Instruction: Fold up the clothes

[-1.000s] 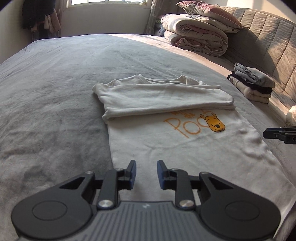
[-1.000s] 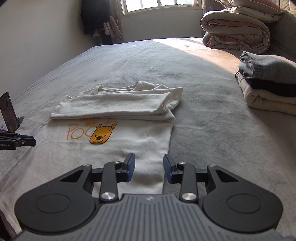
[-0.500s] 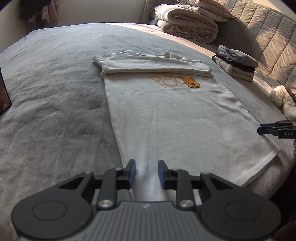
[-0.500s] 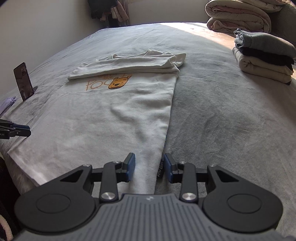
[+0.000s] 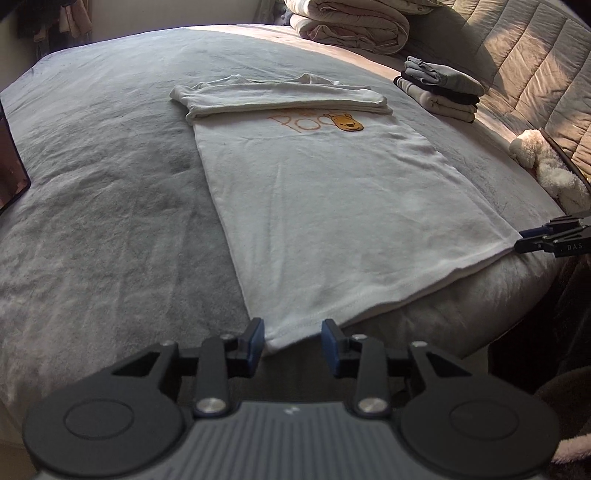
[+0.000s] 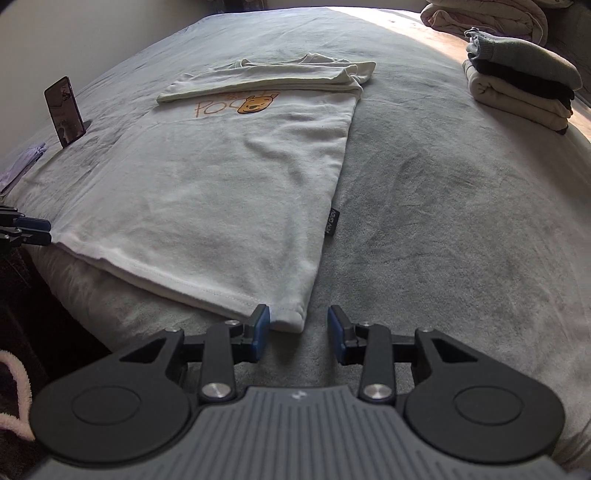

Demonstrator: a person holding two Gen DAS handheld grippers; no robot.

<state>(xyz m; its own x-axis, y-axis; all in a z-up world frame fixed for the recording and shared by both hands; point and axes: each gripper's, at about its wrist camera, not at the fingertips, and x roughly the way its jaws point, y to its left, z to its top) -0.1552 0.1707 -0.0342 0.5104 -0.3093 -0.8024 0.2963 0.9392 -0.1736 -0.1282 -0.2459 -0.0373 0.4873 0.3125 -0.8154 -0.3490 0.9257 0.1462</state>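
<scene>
On the grey bed [image 5: 110, 229] a white T-shirt [image 5: 332, 206] lay flat, its hem at the near edge of the mattress and its sleeves folded in across the chest at the far end, just above an orange bear print [image 5: 347, 123]. A small dark label [image 6: 331, 225] stuck out of the shirt's side seam in the right wrist view.

The left hand-held gripper [image 5: 292, 341] hung at the shirt's near-left hem corner; its jaws were opening, the corner lay between the blue pads [image 5: 255, 341], and neither pad pressed on the cloth. The right hand-held gripper [image 6: 300, 330] sat at the near-right hem corner with its jaws apart; the corner lay just beside the left pad and the grey blanket showed through the rest of the gap, so nothing was gripped.

Beyond the shirt, a stack of folded clothes [image 5: 441, 90] stood by the quilted headboard [image 5: 517, 62], with a rolled duvet [image 5: 351, 26] near it. A white plush toy [image 5: 543, 166] lay at the bed's edge in the left wrist view, and a phone [image 6: 64, 110] stood propped upright on the blanket in the right wrist view
</scene>
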